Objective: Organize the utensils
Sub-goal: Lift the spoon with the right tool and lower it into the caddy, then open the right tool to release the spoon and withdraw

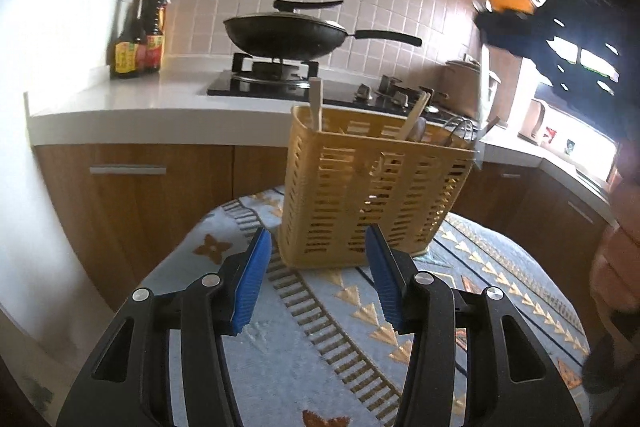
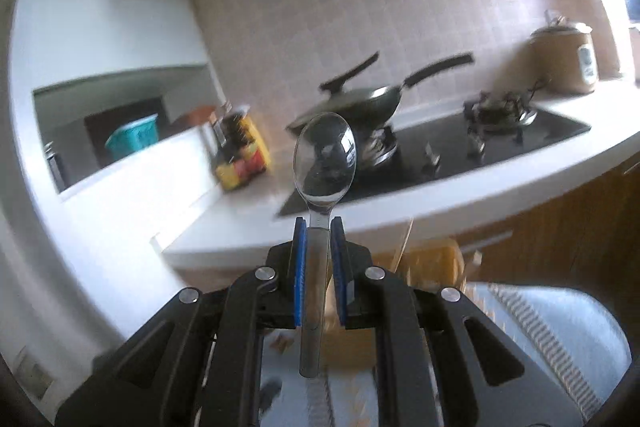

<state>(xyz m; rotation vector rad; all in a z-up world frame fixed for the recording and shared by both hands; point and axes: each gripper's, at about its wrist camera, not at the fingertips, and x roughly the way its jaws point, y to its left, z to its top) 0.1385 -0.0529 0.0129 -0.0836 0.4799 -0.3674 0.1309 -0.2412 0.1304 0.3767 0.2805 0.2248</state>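
A yellow slotted utensil basket [image 1: 372,187] stands on a table with a blue patterned cloth [image 1: 304,327]. Wooden chopsticks [image 1: 316,105], a wooden spoon [image 1: 416,117] and metal utensils stick out of it. My left gripper [image 1: 318,259] is open and empty, with its blue pads just in front of the basket's base. My right gripper [image 2: 318,227] is shut on a metal spoon [image 2: 324,157], bowl up, held in the air above the basket [image 2: 432,259], which shows blurred below it. The right gripper also shows dark and blurred at the upper right of the left wrist view [image 1: 560,39].
Behind the table runs a white counter [image 1: 140,99] with a gas hob, a black wok with lid [image 1: 284,33] and two sauce bottles [image 1: 140,39]. A brown pot [image 2: 568,59] stands at the counter's right. Wooden cabinets [image 1: 132,195] are below. A person's hand [image 1: 616,259] is at right.
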